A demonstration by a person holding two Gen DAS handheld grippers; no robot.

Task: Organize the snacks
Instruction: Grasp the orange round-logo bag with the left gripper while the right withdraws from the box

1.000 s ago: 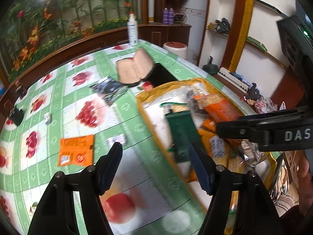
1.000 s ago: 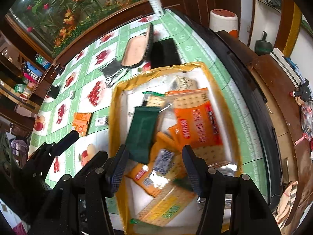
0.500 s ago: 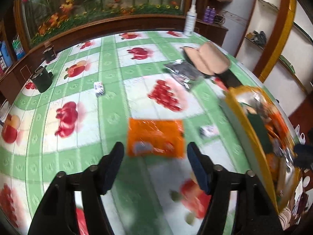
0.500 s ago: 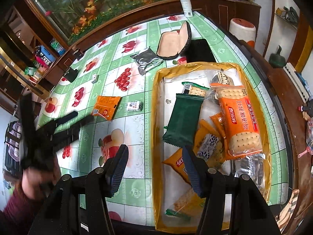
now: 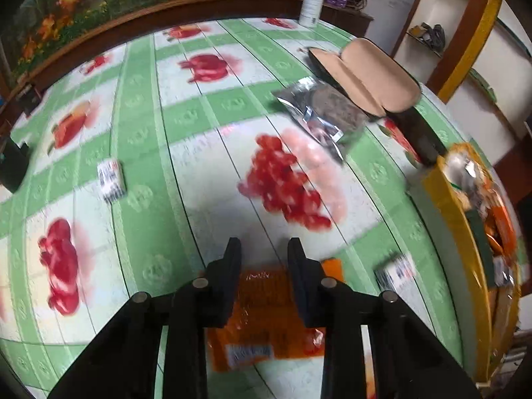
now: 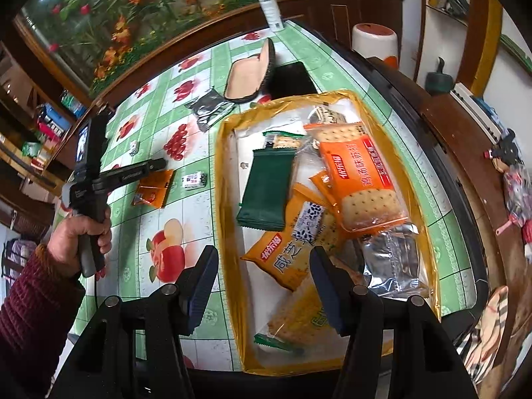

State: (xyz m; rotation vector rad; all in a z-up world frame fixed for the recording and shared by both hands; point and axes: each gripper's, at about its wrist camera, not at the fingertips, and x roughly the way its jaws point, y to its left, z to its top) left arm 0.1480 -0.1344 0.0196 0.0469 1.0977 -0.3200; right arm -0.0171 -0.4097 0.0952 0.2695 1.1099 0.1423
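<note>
- Two small white packets (image 5: 111,179) (image 5: 395,271) flank the orange snack packet (image 5: 262,319) on the worktop (image 5: 206,153); silver pouch (image 5: 324,116) beyond.
- Left hand-held gripper (image 5: 262,252): jaws just closing, astride packet, grip uncertain.
- Right hand-held gripper (image 6: 262,277): half-open, empty, over yellow tray (image 6: 219,173).

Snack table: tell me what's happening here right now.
A person with a gripper in each hand is gathering snacks into a yellow tray. The left gripper is down over an orange snack packet lying on the tablecloth, its jaws just closing around the packet; an actual pinch isn't clear. The right gripper hovers open and empty over the tray's packets. A silver pouch and small candies remain outside.
</note>
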